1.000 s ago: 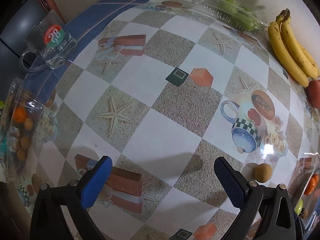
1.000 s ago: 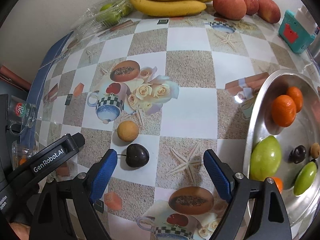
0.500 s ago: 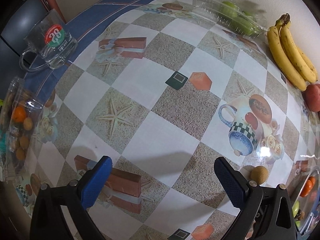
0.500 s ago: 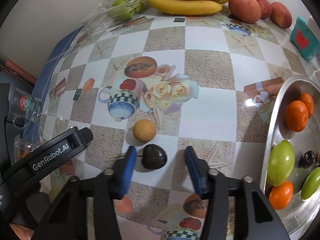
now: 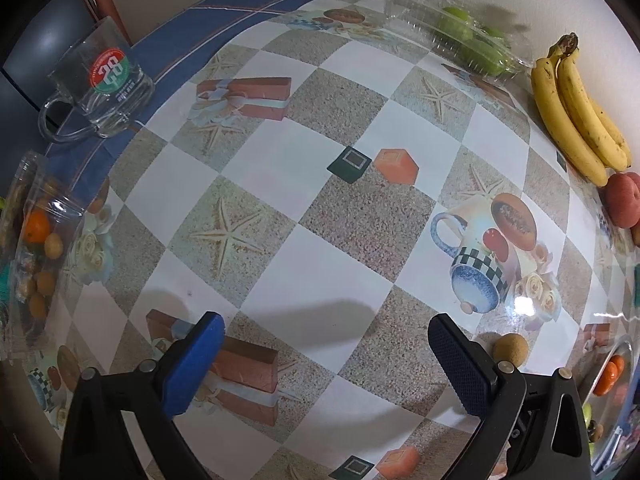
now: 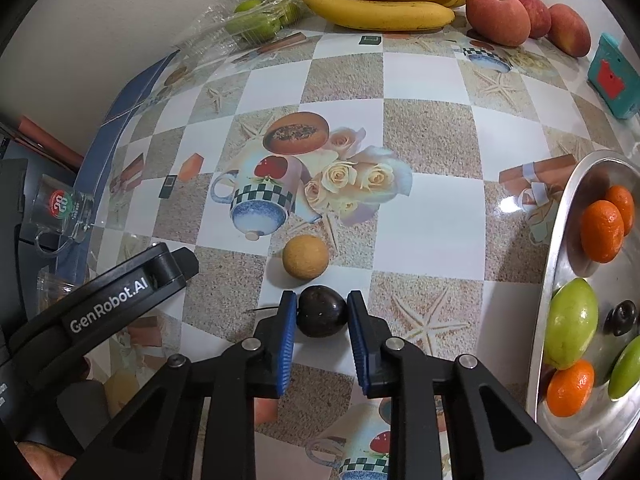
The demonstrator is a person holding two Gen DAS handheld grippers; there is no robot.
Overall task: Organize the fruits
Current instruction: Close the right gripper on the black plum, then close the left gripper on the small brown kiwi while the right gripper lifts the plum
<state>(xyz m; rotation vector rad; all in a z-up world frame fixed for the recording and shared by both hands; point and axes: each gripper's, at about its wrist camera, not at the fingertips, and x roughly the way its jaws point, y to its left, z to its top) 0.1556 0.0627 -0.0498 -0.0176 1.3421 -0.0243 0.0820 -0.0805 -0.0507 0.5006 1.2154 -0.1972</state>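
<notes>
Now the right gripper (image 6: 321,312), spread wide a second ago, is closing its blue fingers (image 6: 285,336) onto one dark round cherry-like fruit (image 6: 321,311) lying on the checkered printed surface (image 6: 432,136), just before one tan round fruit (image 6: 305,256). The metal bowl (image 6: 560,240) holds three oranges, two green fruits and one dark fruit. The left gripper (image 5: 326,354) hangs unchanged, fingers spread and empty.

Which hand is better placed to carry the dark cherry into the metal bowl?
Right. Its tongs are closing on the dark cherry, with the metal bowl close by. The left tongs hover open and empty.
</notes>
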